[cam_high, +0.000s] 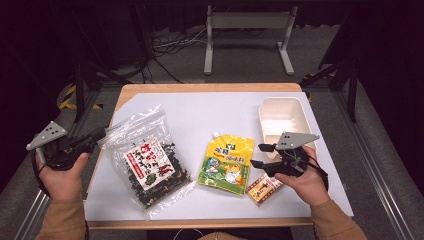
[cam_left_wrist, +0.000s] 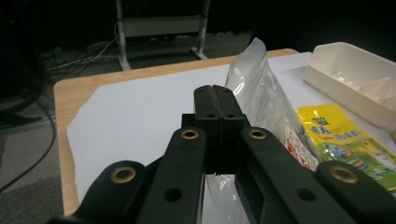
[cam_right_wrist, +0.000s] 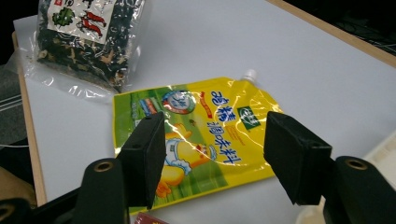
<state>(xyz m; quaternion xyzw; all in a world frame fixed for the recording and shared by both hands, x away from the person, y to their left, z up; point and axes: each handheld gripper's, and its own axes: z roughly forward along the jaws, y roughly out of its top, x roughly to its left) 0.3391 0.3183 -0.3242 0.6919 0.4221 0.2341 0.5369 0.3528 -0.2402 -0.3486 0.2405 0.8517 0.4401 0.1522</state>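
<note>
The left gripper (cam_high: 95, 136) has its jaws shut tight on the clear upper-left corner of the dried-food bag (cam_high: 150, 162), w/ that corner lifted off the white mat (cam_high: 210, 112) and the bag's long axis running diagonally from the gripper down toward the near-right, most of its bulk on the mat. In the left gripper view the clear plastic (cam_left_wrist: 254, 88) stands up just right of the closed jaw tips, so the bag lies ahead and right of that hand. The left hand (cam_high: 62, 175) sits off the table's left edge, gripper pointing right and level-ish. The right gripper (cam_high: 261, 155) is wide open, holding nothing, hovering at the right edge of the yellow pouch (cam_right_wrist: 201, 135), pointing left; the small red box (cam_high: 264, 189) lies just under that hand, the cream tray (cam_high: 282, 116) behind it. Left hand is clearly nearer the bag; likely next move is pulling it up or across.
</note>
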